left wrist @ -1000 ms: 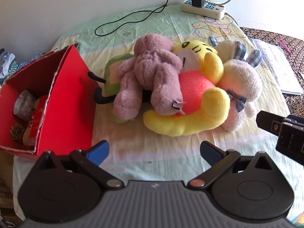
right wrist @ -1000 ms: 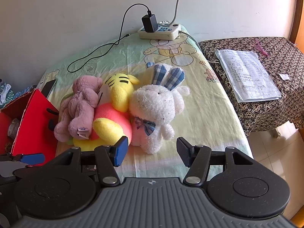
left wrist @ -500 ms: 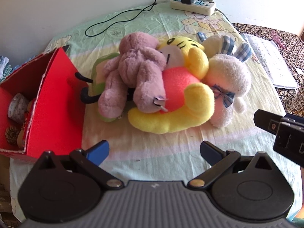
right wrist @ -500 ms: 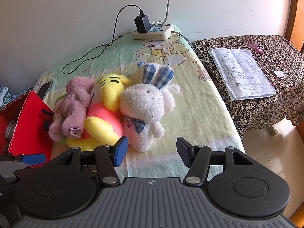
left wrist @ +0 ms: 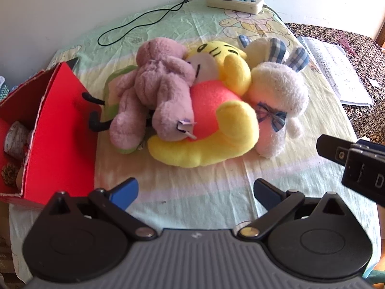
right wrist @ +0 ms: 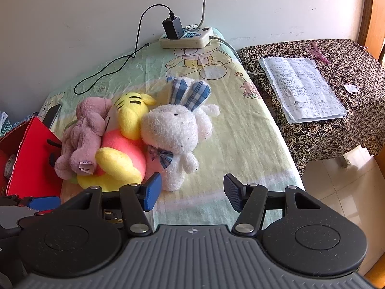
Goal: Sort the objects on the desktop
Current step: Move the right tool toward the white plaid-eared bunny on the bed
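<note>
Shift: toy heap sits slightly nearer and lower in the left view than before; no toy lifted yet.
Left gripper (left wrist: 195,191): jaws apart, empty.
Right gripper (right wrist: 190,192): jaws apart, empty.
Toys: fuzzy white plush rabbit (right wrist: 176,132), yellow plush tiger (left wrist: 211,110), mauve plush bear (left wrist: 158,91), piled touching on the cotton bear-print cloth (left wrist: 192,197).
Box: red cardboard box (left wrist: 60,130), beside the heap.
</note>
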`<state>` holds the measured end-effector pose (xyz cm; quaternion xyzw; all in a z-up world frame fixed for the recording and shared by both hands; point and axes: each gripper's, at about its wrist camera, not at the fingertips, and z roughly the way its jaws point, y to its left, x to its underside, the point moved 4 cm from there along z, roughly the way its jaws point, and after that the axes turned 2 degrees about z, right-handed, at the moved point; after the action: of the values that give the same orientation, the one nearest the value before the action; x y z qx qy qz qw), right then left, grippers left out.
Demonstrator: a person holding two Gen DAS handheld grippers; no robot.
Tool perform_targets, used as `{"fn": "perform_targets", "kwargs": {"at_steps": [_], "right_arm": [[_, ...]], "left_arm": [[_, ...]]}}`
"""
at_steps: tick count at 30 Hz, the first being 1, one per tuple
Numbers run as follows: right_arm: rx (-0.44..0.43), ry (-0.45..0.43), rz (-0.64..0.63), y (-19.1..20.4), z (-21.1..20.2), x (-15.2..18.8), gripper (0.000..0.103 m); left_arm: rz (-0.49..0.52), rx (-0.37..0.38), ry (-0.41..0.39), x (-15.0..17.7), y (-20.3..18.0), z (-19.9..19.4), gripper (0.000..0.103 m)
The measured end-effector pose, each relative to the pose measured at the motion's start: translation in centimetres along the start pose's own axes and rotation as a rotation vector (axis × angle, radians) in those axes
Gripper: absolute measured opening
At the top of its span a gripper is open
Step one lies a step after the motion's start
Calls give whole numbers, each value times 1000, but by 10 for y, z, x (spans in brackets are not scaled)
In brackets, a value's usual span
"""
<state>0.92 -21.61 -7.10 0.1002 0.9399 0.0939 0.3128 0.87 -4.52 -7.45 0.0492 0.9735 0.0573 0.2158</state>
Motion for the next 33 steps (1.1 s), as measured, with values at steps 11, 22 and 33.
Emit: {"fn": "perform_targets", "kwargs": {"at_steps": [11,22,33], "right_arm": [[-77,25,-22,21,9,-2,60],[-146,-30,-40,35,4,-24,61],[-116,-100,-8,21,10,-66,61]], "left_arm": [[-40,-36,33,9,27,2,101],[-19,17,-32,0,34,-10,101],[36,131,-129,-39,29,-21,101]]}}
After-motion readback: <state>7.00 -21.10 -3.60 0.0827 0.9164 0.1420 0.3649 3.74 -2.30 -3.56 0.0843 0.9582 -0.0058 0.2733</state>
